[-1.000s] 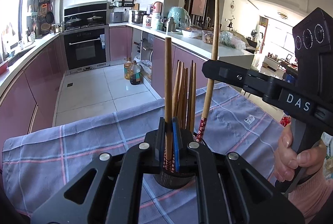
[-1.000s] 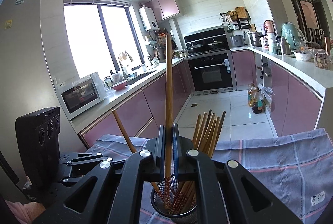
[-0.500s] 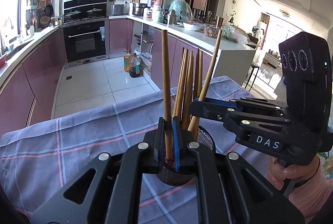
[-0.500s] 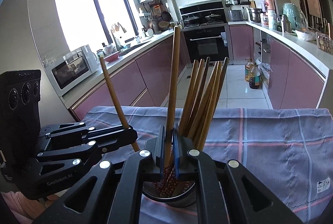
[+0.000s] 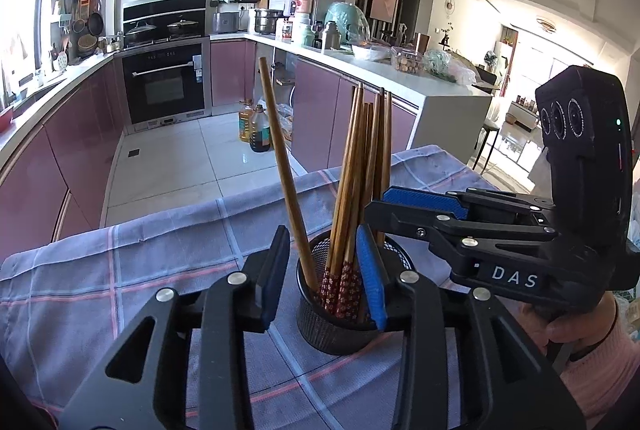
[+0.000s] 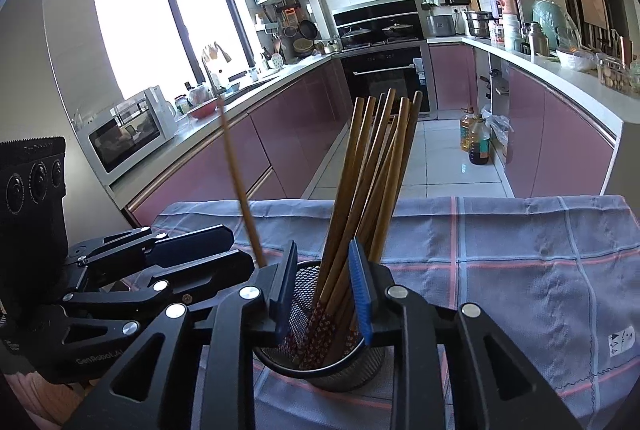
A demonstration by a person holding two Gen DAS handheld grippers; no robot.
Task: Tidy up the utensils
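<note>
**Both grippers parted over the chopstick holder**

A black mesh holder (image 5: 340, 314) is standing upright on a cloth (image 5: 160, 262) of grey-blue with pink and white check lines, near the cloth's near edge in both views. Inside it, a bundle of brown wooden chopsticks (image 5: 360, 182) is leaning together, thin ends up, their lower ends wrapped in a dark red pattern with small pale flowers. One chopstick (image 5: 282, 166) is tilting away from the bundle toward the left in the left wrist view, its foot resting inside the holder; in the right wrist view it looks blurred.

The left gripper (image 5: 324, 278) is sitting with its blue-padded fingers spread wide, one on each side of the holder's rim, gripping nothing. The right gripper (image 6: 324, 288) is likewise spread apart, its pads flanking the bundle just above the rim without pinching any stick. In the left wrist view the right gripper is reaching in from the right, its tips just beside the bundle; whether they are touching the sticks cannot be told.

The cloth's far edge is hanging toward a tiled kitchen floor (image 5: 180, 158).
</note>
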